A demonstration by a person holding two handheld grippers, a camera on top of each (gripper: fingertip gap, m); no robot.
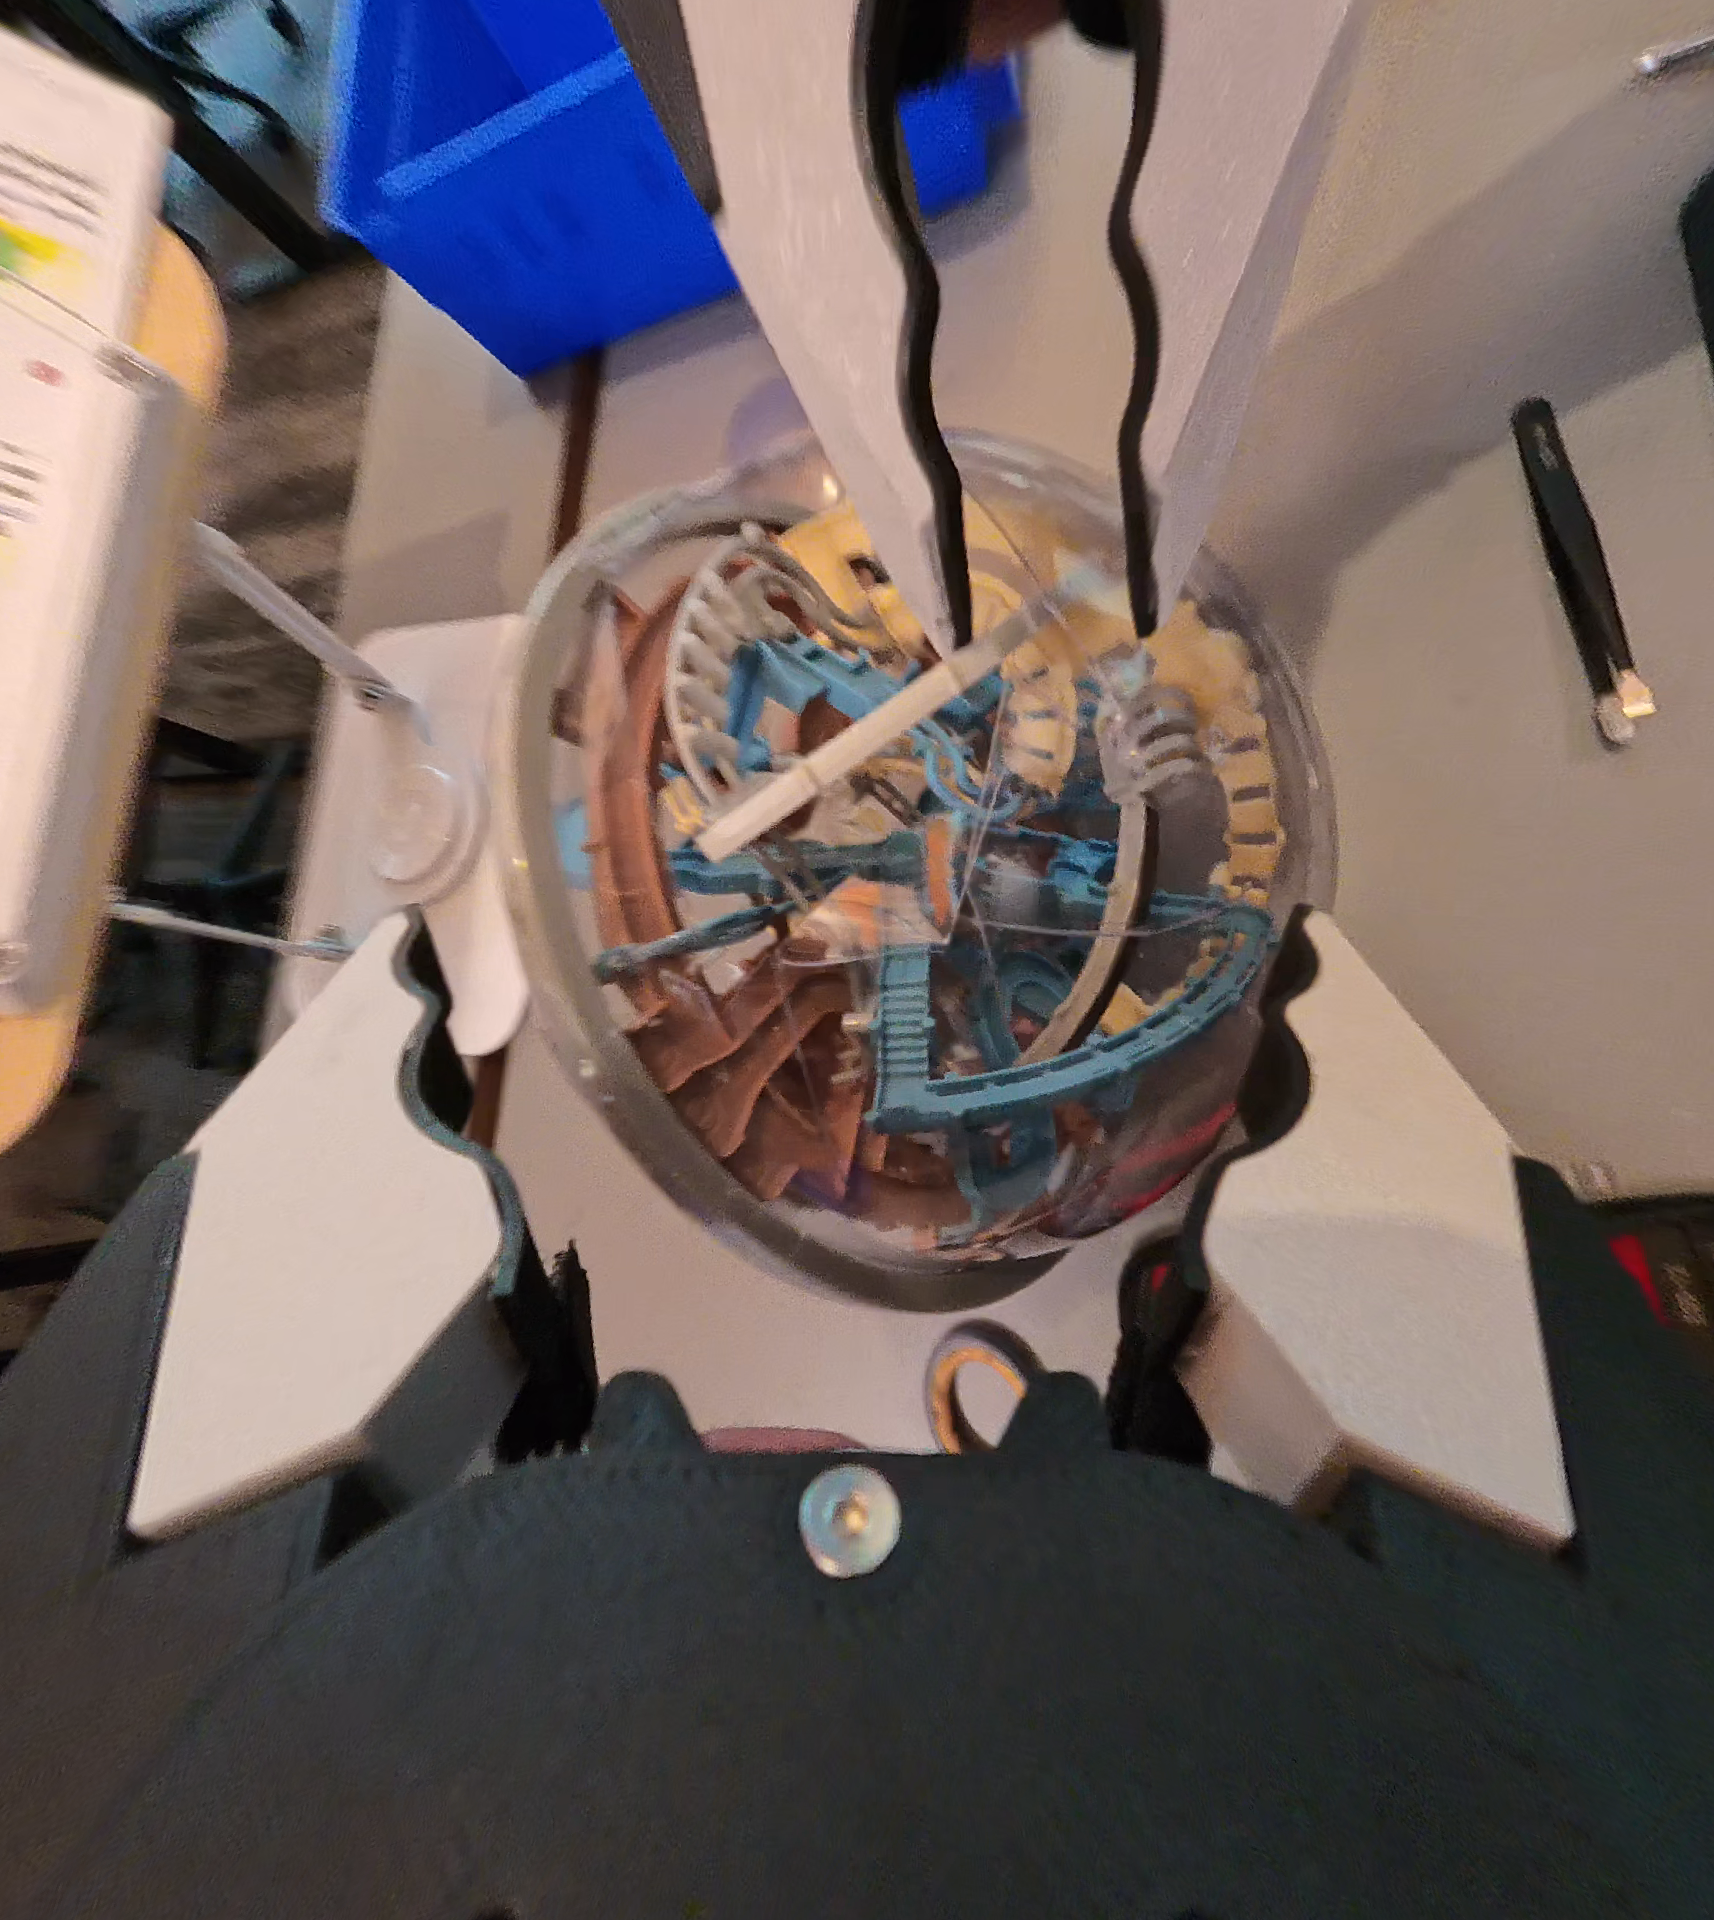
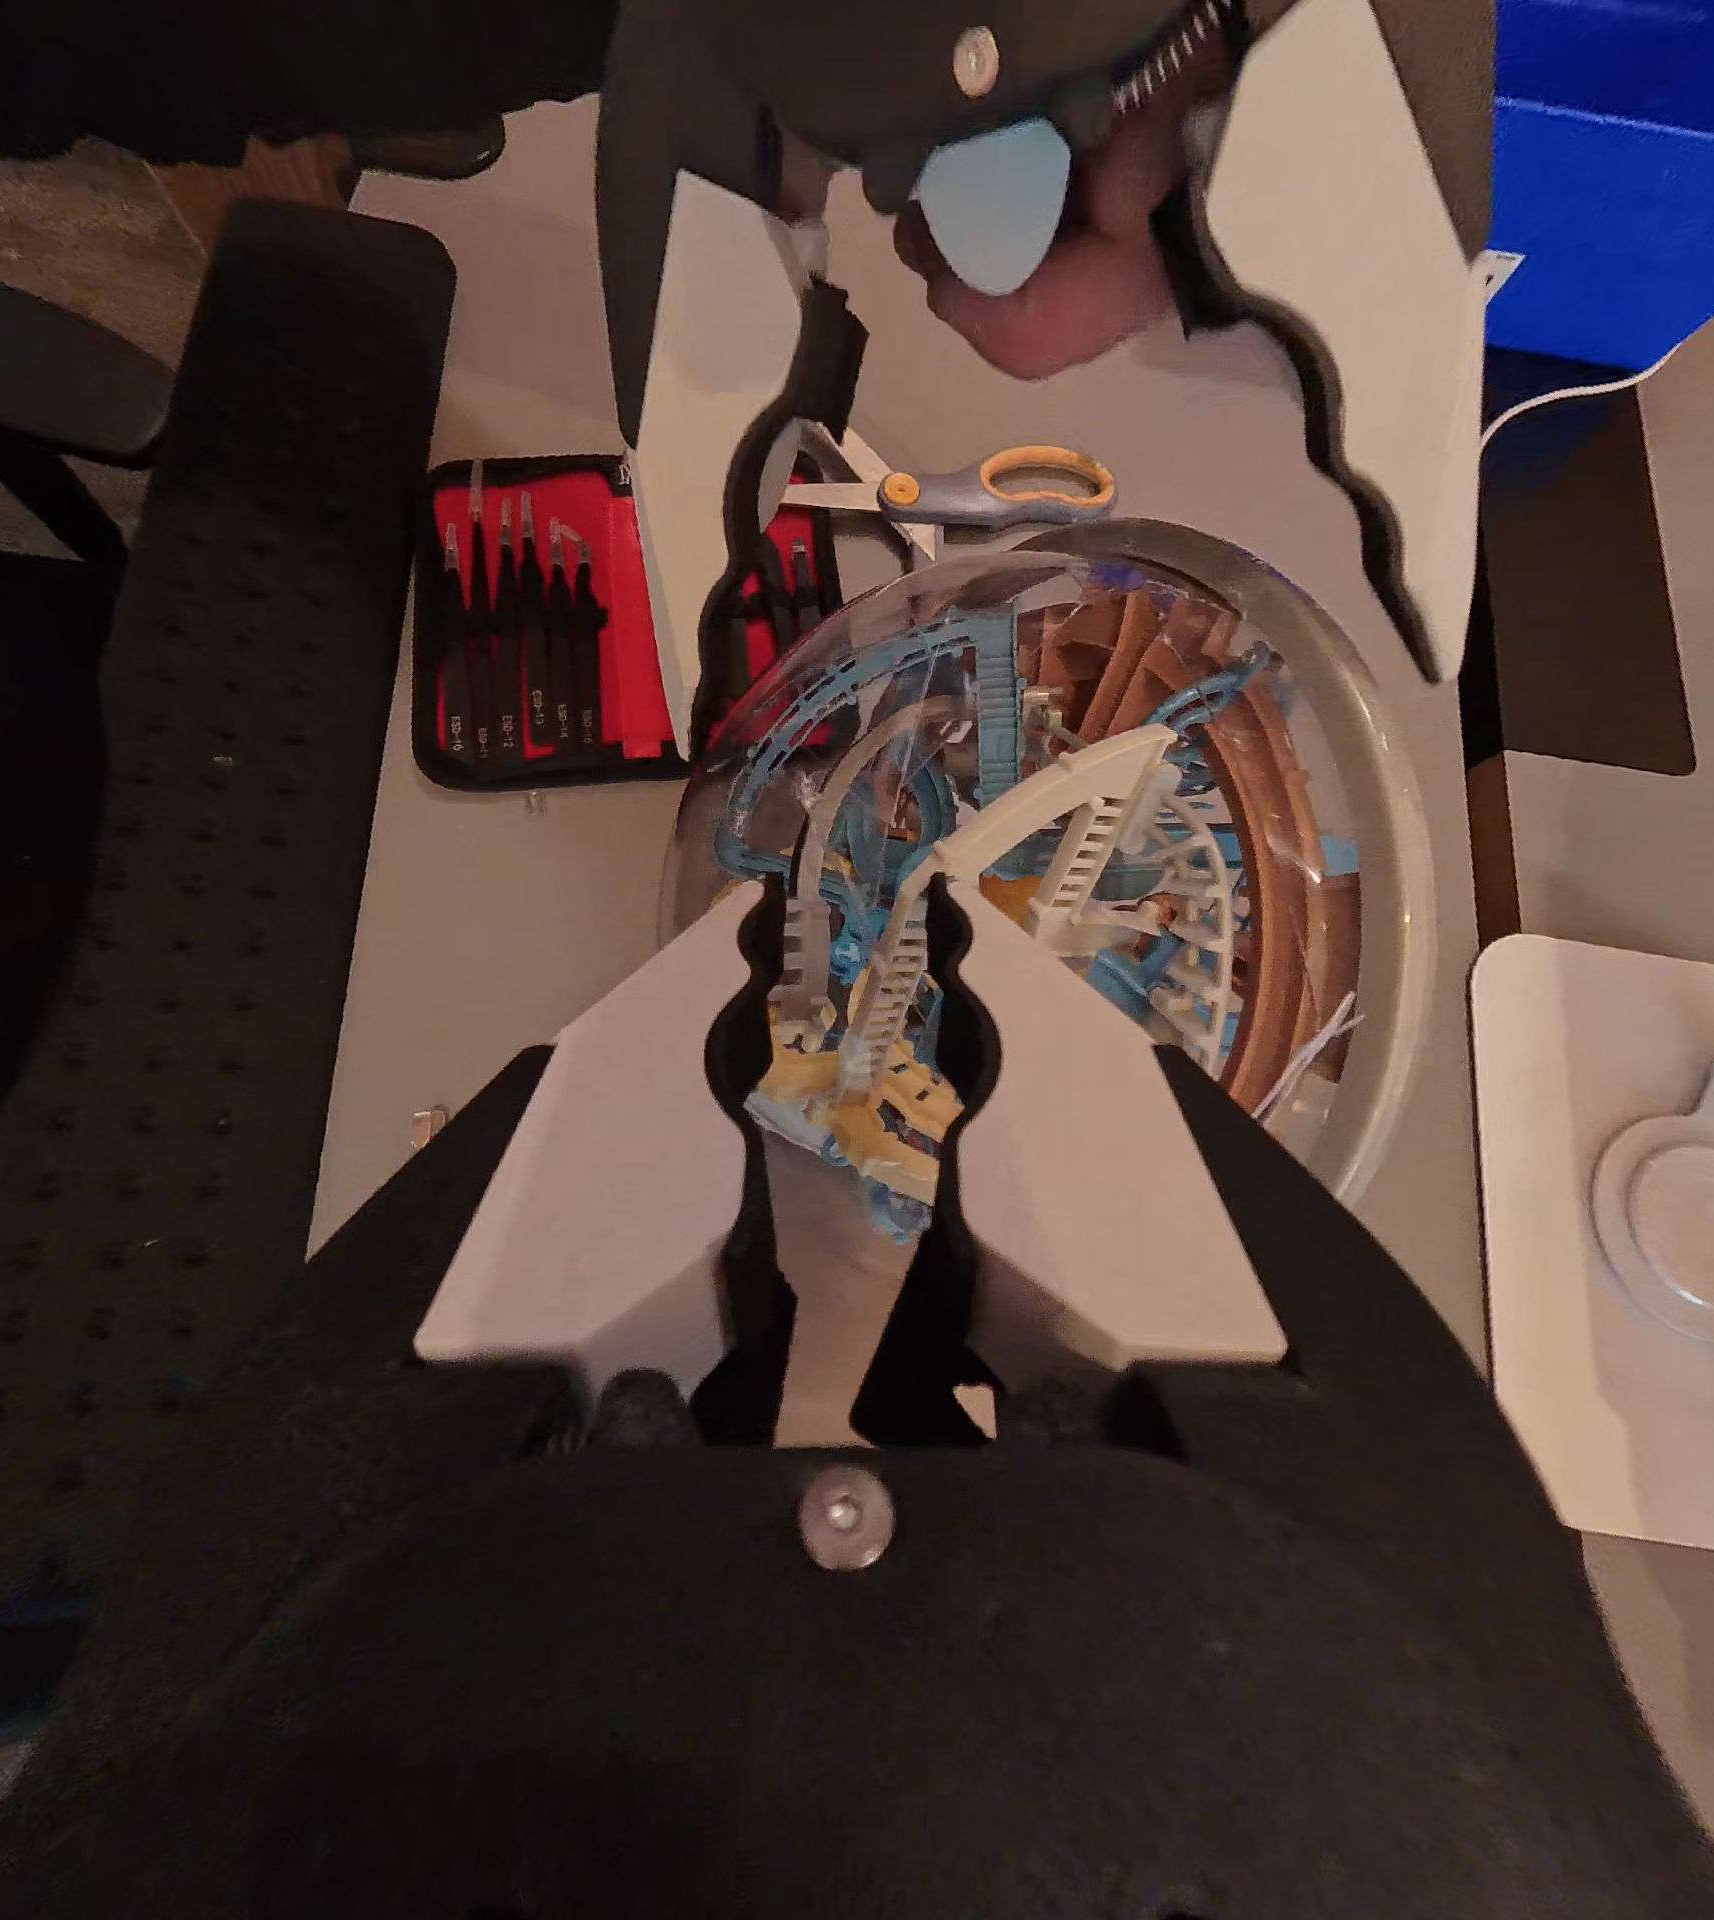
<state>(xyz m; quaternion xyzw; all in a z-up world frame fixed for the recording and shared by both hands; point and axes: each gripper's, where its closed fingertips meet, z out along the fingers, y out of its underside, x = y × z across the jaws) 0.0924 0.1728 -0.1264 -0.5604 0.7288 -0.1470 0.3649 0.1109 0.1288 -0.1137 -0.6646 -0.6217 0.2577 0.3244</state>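
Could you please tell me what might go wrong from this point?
The right tool pinches only the end of the white strip, so it may slip or snap. The left tool is open around the clear dome, so the dome may shift or tip if the strip is pulled.

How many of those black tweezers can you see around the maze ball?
At least 9: six in a row in the red tweezer case, two partly behind the left gripper, one loose pair of tweezers on the table. More may be hidden.
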